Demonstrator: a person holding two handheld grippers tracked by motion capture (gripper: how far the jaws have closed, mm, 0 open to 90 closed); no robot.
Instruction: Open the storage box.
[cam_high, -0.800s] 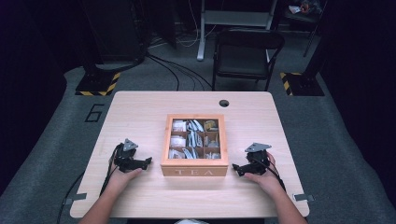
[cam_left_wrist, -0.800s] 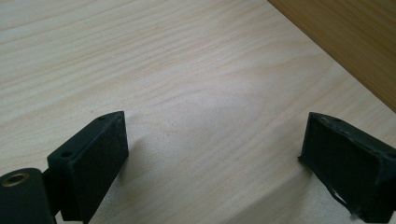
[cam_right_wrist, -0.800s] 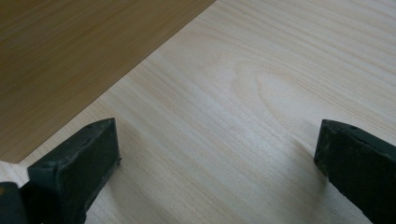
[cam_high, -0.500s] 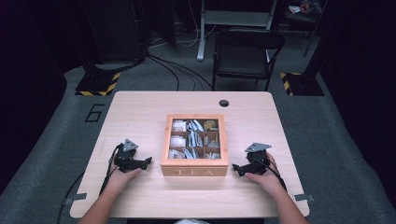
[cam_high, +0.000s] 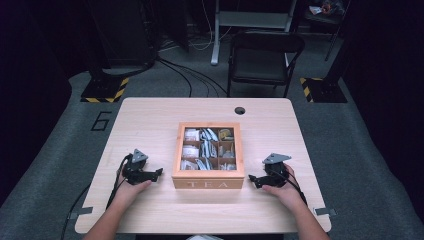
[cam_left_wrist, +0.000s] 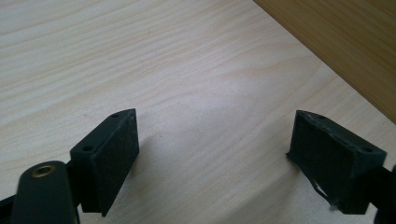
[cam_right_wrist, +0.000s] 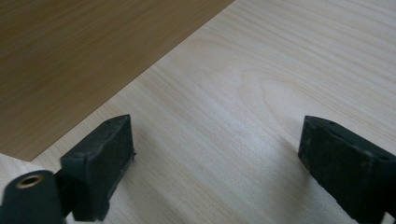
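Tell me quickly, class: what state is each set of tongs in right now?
Left tongs: open, holding nothing, on the table left of the tea box.
Right tongs: open, holding nothing, right of the box.

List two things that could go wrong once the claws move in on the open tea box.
1. The tea box stands between the open left claw and right claw; a one-sided push could slide it across the smooth table.
2. The packets sit crowded in small compartments, so a claw might snag several.

light wood table (cam_high: 150, 120), tea box (cam_high: 208, 177) at ctr
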